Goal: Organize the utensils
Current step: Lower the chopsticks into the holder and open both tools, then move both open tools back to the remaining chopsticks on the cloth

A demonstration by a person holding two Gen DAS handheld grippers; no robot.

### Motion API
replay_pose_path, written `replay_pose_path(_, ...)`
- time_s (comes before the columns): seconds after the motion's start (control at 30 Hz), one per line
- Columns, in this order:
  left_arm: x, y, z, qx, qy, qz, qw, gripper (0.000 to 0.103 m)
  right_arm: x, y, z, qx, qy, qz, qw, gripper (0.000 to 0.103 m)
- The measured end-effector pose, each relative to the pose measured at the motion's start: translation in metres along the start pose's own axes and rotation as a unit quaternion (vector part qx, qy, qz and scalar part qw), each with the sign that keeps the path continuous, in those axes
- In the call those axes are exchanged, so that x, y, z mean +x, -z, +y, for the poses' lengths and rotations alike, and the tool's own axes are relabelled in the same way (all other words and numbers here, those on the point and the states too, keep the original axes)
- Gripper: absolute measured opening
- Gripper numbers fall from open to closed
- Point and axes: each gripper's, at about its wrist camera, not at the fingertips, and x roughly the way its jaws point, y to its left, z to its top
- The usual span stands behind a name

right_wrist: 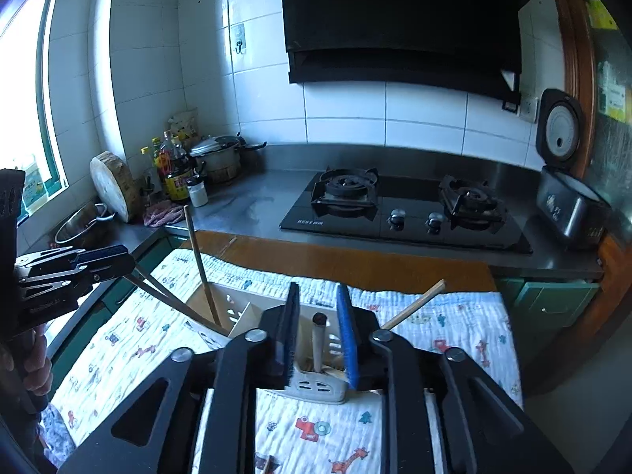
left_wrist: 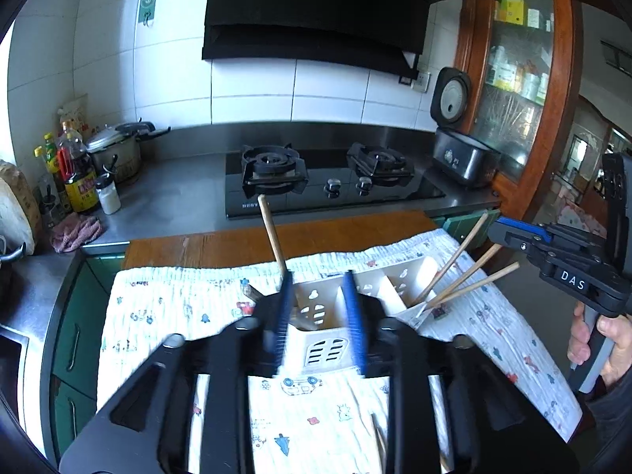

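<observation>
Above holder (left_wrist: 316,331) — both hand-held grippers parted.

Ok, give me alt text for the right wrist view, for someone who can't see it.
The right gripper, jaws parted, hovers over a white slotted plastic utensil holder, a wooden handle loose between its blue pads. The holder stands on a cartoon-print white cloth before a black gas stove; the left gripper shows at the left edge.
</observation>
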Motion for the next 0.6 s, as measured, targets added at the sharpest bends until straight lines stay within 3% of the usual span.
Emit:
replay_pose_path(0.17,-0.028,0.006,-0.004,-0.005,-0.004,-0.017,0.9998,0.037,-0.034,0.006,0.0,0.002,0.005,-0.022,1.0,0.037)
replay_pose_path(0.33,-0.061,0.028,-0.01,-0.009,-0.009,-0.027,0.9996,0.042,-0.07,0.029,0.007,-0.003,0.001,-0.034,0.999,0.042)
replay_pose_path(0.6,-0.104,0.083,-0.013,-0.026,-0.02,-0.031,0.999,0.047,-0.104,0.101,0.025,-0.008,-0.013,-0.009,1.0,0.043)
